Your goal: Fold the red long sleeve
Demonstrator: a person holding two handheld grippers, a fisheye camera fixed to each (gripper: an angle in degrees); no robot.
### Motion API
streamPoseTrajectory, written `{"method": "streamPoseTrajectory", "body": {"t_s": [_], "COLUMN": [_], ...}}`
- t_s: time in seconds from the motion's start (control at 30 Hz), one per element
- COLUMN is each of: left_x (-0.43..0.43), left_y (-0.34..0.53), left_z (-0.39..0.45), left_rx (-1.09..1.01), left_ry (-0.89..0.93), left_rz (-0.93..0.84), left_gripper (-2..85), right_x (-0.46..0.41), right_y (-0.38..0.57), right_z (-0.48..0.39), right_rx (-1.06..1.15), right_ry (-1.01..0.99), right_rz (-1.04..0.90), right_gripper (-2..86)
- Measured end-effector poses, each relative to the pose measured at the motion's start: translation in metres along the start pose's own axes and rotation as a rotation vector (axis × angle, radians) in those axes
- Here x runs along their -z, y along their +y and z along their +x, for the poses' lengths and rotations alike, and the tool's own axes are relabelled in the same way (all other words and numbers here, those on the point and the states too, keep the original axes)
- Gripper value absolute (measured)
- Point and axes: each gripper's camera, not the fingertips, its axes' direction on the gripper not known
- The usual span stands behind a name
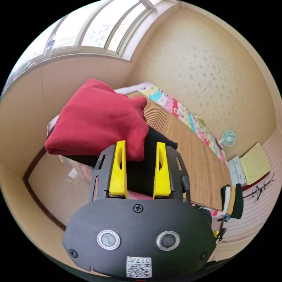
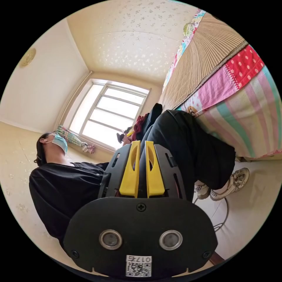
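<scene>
Here the folded red long sleeve (image 1: 97,117) lay on black clothing (image 1: 152,164) at the bed's (image 1: 188,147) corner. The left hand-held gripper (image 1: 138,147) stood wide, empty. The right hand-held gripper (image 2: 142,145), nearly closed, faced a seated person's black trousers (image 2: 188,144).

home bedroom: quilted bed (image 1: 188,117), window (image 2: 111,113)

You see a red long sleeve (image 1: 97,117), a tan ribbed mat (image 1: 188,149), a patchwork polka-dot and striped quilt (image 2: 249,97), yellow jaws.
</scene>
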Motion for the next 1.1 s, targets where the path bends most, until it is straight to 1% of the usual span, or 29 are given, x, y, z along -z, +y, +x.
{"method": "streamPoseTrajectory", "body": {"t_s": [0.03,0.07,0.1,0.13,0.17,0.2,0.23,0.3,0.33,0.4,0.43,0.47,0.5,0.53,0.6,0.63,0.67,0.7,0.73,0.8,0.87,0.9,0.93,0.97,1.03,1.1], "left_x": [0.002,0.009,0.019,0.026,0.045,0.069,0.082,0.147,0.164,0.224,0.234,0.245,0.245,0.241,0.211,0.200,0.177,0.153,0.142,0.106,0.091,0.086,0.084,0.081,0.075,0.051], "left_y": [0.002,0.004,0.004,0.005,0.008,0.011,0.013,0.029,0.037,0.077,0.089,0.114,0.140,0.152,0.207,0.219,0.242,0.258,0.264,0.277,0.284,0.289,0.293,0.301,0.316,0.346], "left_z": [0.000,-0.002,-0.010,-0.015,-0.023,-0.026,-0.025,-0.006,0.001,0.039,0.050,0.069,0.088,0.097,0.127,0.132,0.137,0.136,0.132,0.112,0.107,0.113,0.120,0.138,0.175,0.225], "left_rx": [0.020,0.037,0.080,0.096,0.111,0.121,0.118,-0.002,-0.058,-0.341,-0.420,-0.563,-0.683,-0.733,-0.871,-0.881,-0.871,-0.827,-0.792,-0.628,-0.546,-0.530,-0.531,-0.551,-0.627,-0.742], "left_ry": [-0.018,0.038,0.135,0.207,0.371,0.495,0.550,0.746,0.794,0.975,1.026,1.134,1.215,1.247,1.366,1.377,1.360,1.314,1.302,1.339,1.351,1.312,1.280,1.209,1.111,1.000], "left_rz": [0.013,0.029,0.036,0.048,0.097,0.135,0.138,0.195,0.216,0.244,0.234,0.185,0.089,0.035,-0.223,-0.287,-0.397,-0.470,-0.491,-0.526,-0.513,-0.491,-0.481,-0.470,-0.475,-0.519], "left_gripper": [9.3,6.4,4.0,3.7,3.3,2.9,2.8,2.5,2.5,2.5,2.6,2.7,3.0,3.2,4.1,4.4,5.3,6.5,6.7,7.3,7.4,7.5,7.5,8.1,10.1,12.8], "right_x": [0.005,0.008,0.016,0.026,0.032,0.044,0.055,0.069,0.075,0.082,0.084,0.085,0.085,0.084,0.080,0.077,0.076,0.071,0.067,0.059,0.050,0.044,0.037,0.033,0.021,0.014], "right_y": [0.003,0.004,0.008,0.012,0.014,0.018,0.023,0.027,0.029,0.031,0.033,0.033,0.033,0.033,0.032,0.031,0.031,0.029,0.028,0.024,0.019,0.015,0.011,0.009,0.002,-0.003], "right_z": [-0.002,-0.004,-0.009,-0.014,-0.017,-0.022,-0.028,-0.035,-0.040,-0.046,-0.050,-0.051,-0.052,-0.051,-0.047,-0.043,-0.040,-0.036,-0.031,-0.026,-0.022,-0.021,-0.020,-0.019,-0.020,-0.026], "right_rx": [0.003,0.008,0.023,0.039,0.047,0.062,0.071,0.074,0.078,0.085,0.095,0.098,0.101,0.104,0.099,0.086,0.079,0.069,0.060,0.050,0.046,0.047,0.049,0.049,0.062,0.088], "right_ry": [0.009,0.010,0.006,-0.002,-0.004,-0.002,0.011,0.051,0.080,0.106,0.107,0.104,0.098,0.091,0.087,0.092,0.095,0.094,0.089,0.081,0.082,0.084,0.087,0.088,0.085,0.079], "right_rz": [0.006,0.010,0.021,0.034,0.041,0.056,0.071,0.085,0.091,0.096,0.097,0.098,0.098,0.093,0.074,0.058,0.050,0.032,0.013,-0.016,-0.048,-0.072,-0.095,-0.106,-0.123,-0.087], "right_gripper": [2.1,2.0,1.9,1.7,1.6,1.3,1.1,0.8,0.6,0.5,0.5,0.4,0.5,0.5,0.6,0.6,0.7,0.7,0.8,1.1,1.4,1.7,1.9,2.1,3.1,4.3]}}
